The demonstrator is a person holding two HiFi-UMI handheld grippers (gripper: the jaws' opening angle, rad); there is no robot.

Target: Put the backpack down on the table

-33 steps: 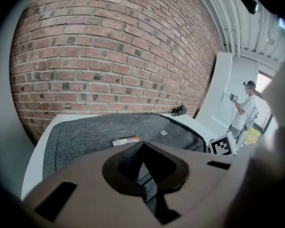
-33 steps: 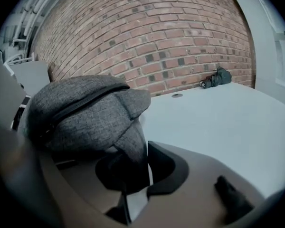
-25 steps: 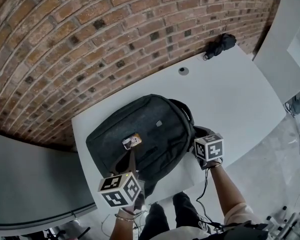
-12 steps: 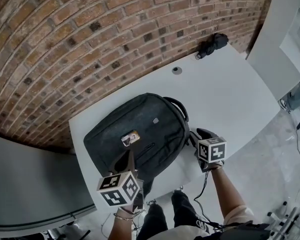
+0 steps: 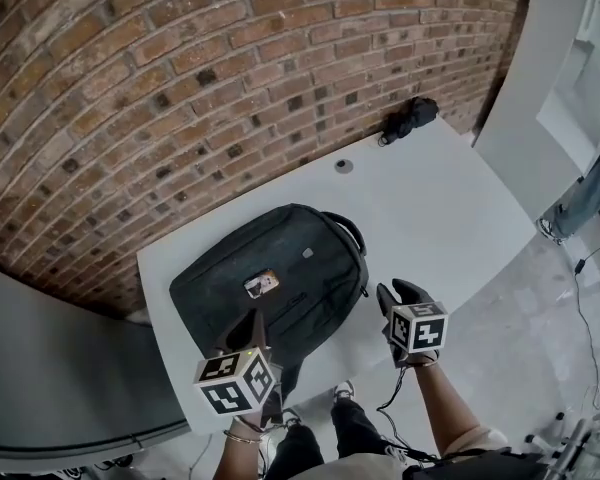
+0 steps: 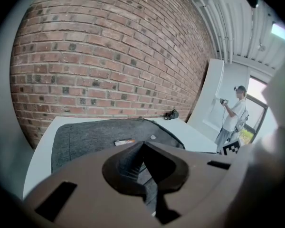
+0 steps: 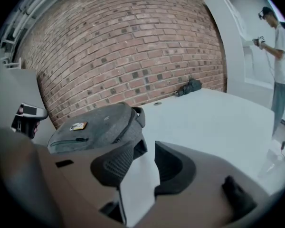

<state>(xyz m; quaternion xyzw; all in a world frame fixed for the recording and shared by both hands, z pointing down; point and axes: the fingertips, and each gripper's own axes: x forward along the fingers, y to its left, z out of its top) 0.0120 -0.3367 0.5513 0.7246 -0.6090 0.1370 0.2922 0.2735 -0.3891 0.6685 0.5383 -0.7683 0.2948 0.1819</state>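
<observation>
A dark grey backpack (image 5: 270, 293) lies flat on a white worktop (image 5: 430, 198) set against a brick wall (image 5: 180, 88), its front panel facing up and its top handle (image 5: 352, 230) pointing toward the far side of the surface. A small orange-and-white label (image 5: 262, 284) shows on the panel. The person's left gripper (image 5: 254, 320) hangs over the near edge of the bag, its fingers (image 6: 126, 163) drawn together at the tips with grey fabric visible just past them; whether they pinch any of that fabric cannot be made out. The right gripper (image 5: 397, 292) sits just beside the bag's right flank and apart from it, its fingers (image 7: 115, 165) released after just having been opening, with only bare white worktop between them. Beyond the backpack, a round cable grommet (image 5: 344, 166) is set into the surface, and a small dark bundle (image 5: 408, 118) rests at the far corner by the wall. The person's legs and shoes show below the near edge of the worktop. In the right gripper view, a second person (image 7: 280, 56) in a light shirt stands off to the right beside a white partition.
</observation>
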